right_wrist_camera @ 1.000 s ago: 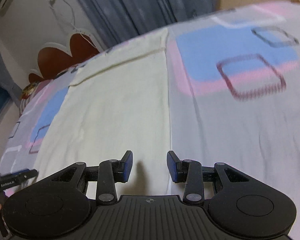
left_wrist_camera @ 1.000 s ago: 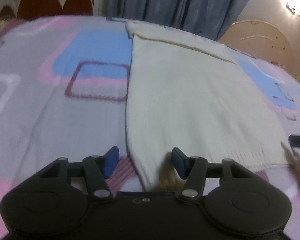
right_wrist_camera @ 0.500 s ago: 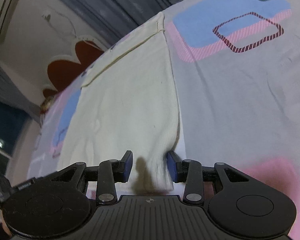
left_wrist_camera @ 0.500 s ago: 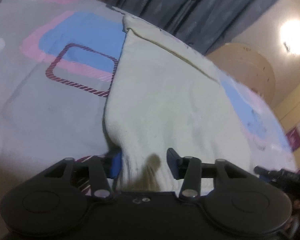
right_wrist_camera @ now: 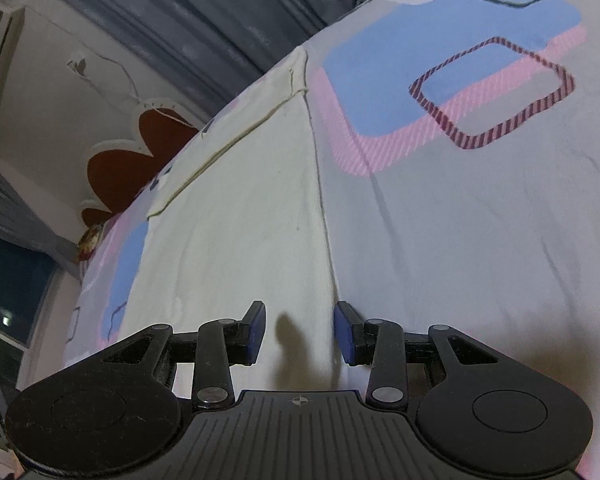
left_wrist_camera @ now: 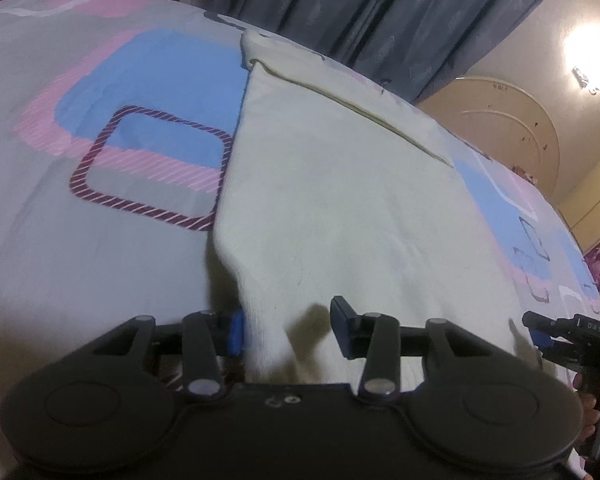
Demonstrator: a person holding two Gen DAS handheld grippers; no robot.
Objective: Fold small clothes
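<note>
Left wrist view gave me the cream garment [left_wrist_camera: 340, 200] spread flat and lengthwise on the patterned bedsheet [left_wrist_camera: 80, 260], its near hem at my grippers and its seamed far end toward the curtains [left_wrist_camera: 380, 8]. The left gripper [left_wrist_camera: 286, 326] sat on the garment's near-left corner. Its jaws had just been closing to a narrow gap with the cloth between them, and the corner stood lifted off the sheet with shadow under it, so I judged it pinched. The right gripper [right_wrist_camera: 300, 326] was at the garment's near-right corner, jaws partly apart with the side edge running up between them. One pad lay against that edge, but I saw no squeeze, so I took it as not yet gripping. I read the step as picking up the near hem for the first fold, with nothing folded so far. The next move seemed to call for closing the right jaws, then raising both corners evenly and carrying them toward the garment's far end, keeping the hem taut so the side edges stacked. Both long edges of the garment ran straight and unobstructed. Bare sheet lay to the left and right of the garment, and nothing stood on it that I could see. Beyond the garment's far end the sheet ran out quickly toward the curtains and the red headboard [right_wrist_camera: 132, 152], so I judged less room there.
</note>
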